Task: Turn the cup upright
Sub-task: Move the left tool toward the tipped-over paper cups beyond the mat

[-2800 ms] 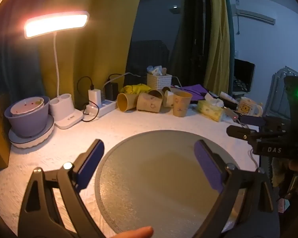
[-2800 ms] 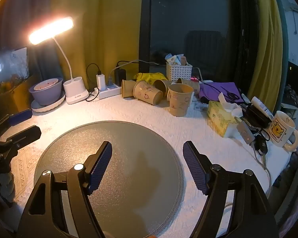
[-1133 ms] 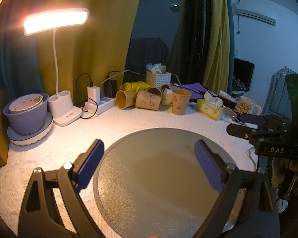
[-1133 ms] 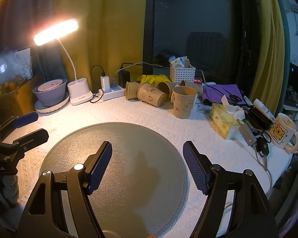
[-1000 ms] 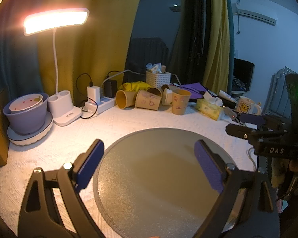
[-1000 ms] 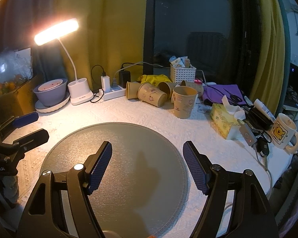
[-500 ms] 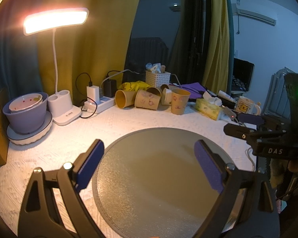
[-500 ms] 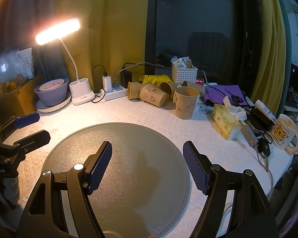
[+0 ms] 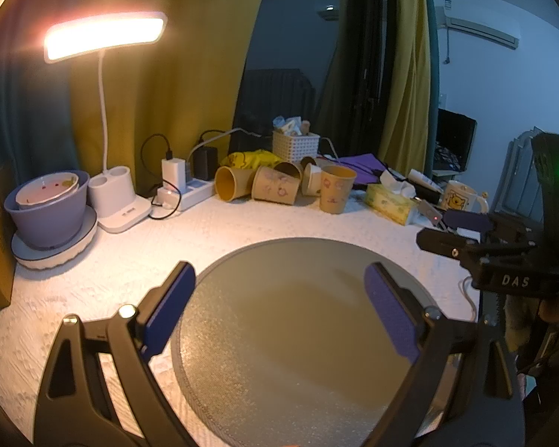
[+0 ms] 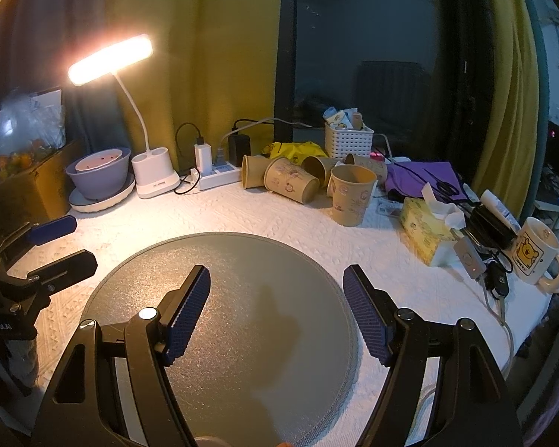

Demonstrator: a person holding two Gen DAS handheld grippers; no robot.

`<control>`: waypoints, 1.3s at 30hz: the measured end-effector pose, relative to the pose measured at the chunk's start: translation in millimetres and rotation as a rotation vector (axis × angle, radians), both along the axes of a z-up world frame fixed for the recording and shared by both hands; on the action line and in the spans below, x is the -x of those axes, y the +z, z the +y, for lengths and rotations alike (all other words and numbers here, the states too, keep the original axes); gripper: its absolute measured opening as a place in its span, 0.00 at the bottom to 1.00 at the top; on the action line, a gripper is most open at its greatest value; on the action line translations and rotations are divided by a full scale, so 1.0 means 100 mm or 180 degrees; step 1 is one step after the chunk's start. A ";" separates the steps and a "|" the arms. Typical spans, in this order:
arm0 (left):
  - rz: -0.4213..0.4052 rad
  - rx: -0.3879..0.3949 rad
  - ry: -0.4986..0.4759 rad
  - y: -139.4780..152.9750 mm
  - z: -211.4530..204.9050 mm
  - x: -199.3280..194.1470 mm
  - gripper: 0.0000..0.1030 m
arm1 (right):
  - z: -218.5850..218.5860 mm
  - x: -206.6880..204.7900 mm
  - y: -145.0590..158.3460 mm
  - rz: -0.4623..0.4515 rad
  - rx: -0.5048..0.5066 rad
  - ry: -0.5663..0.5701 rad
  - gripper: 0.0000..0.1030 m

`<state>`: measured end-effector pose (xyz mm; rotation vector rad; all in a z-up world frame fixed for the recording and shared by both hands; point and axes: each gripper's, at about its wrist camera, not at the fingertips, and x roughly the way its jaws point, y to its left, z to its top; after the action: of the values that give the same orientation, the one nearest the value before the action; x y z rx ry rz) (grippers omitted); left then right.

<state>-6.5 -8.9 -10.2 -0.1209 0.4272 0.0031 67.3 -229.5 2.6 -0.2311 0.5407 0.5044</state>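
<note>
Blue ribbed pads line the fingers [image 10: 186,316] of the right gripper [image 10: 275,309]; they're spread wide, nothing between them. Left gripper [image 9: 279,309] same: blue-padded fingers [image 9: 167,305] wide apart, holding nothing. Both hover above a round grey mat [image 10: 242,298] lying on the white textured table [image 10: 391,257]; mat surface under and between the fingers is bare. In the right wrist view the left gripper's tips poke in at far left of the fingers; in the left wrist view the right gripper shows at far right, marked "DAS".

Well ahead of the fingers, past the mat's far edge, sits a cluster of tan paper cups. One printed cup [image 10: 290,180] lies on its side, mouth toward the lower right, touching another sideways cup [image 10: 251,172] left of it. More toppled cups lie behind. One cup [image 10: 352,195] stands upright, just right of the lying ones, nearest the mat.

Behind the cups: white basket [image 10: 348,141], yellow bag [image 10: 294,148], white power strip [image 10: 220,177] with plugs. Ahead-left of the fingers: lit desk lamp [image 10: 110,59] on a white base, purple bowl [image 10: 98,177] on a plate. Ahead-right: tissue box [image 10: 425,231], purple cloth [image 10: 425,178], bear mug [image 10: 536,255], keys [image 10: 497,285].
</note>
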 end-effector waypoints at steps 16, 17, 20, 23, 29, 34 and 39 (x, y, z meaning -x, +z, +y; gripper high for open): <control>0.0472 0.0134 0.0207 -0.15 0.15 -0.42 0.90 | 0.02 -0.65 -0.11 0.0319 -0.0151 0.0299 0.75; 0.0533 0.0192 0.0226 -0.15 0.17 -0.51 0.90 | 0.03 -0.76 -0.12 0.0388 -0.0188 0.0336 0.75; 0.0642 0.0286 0.0297 -0.11 0.21 -0.75 0.90 | 0.09 -1.01 -0.13 0.0503 -0.0205 0.0465 0.72; 0.0708 0.0311 0.0397 -0.05 0.26 -0.98 0.90 | 0.21 -1.30 -0.11 0.0566 -0.0205 0.0634 0.71; 0.0828 0.0372 0.0565 -0.01 0.39 -1.38 0.90 | 0.49 -1.91 -0.09 0.0661 -0.0273 0.0912 0.71; 0.0965 0.0480 0.0681 -0.06 0.49 -1.72 0.90 | 0.65 -2.36 -0.14 0.0777 -0.0307 0.0929 0.71; 0.1062 0.0544 0.0660 -0.11 0.47 -2.13 0.90 | 0.55 -2.65 -0.20 0.0846 -0.0358 0.0760 0.66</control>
<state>206.6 37.6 -21.1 -0.3354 0.7469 0.1934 332.7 -174.9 -17.3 -0.1216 0.7456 0.8024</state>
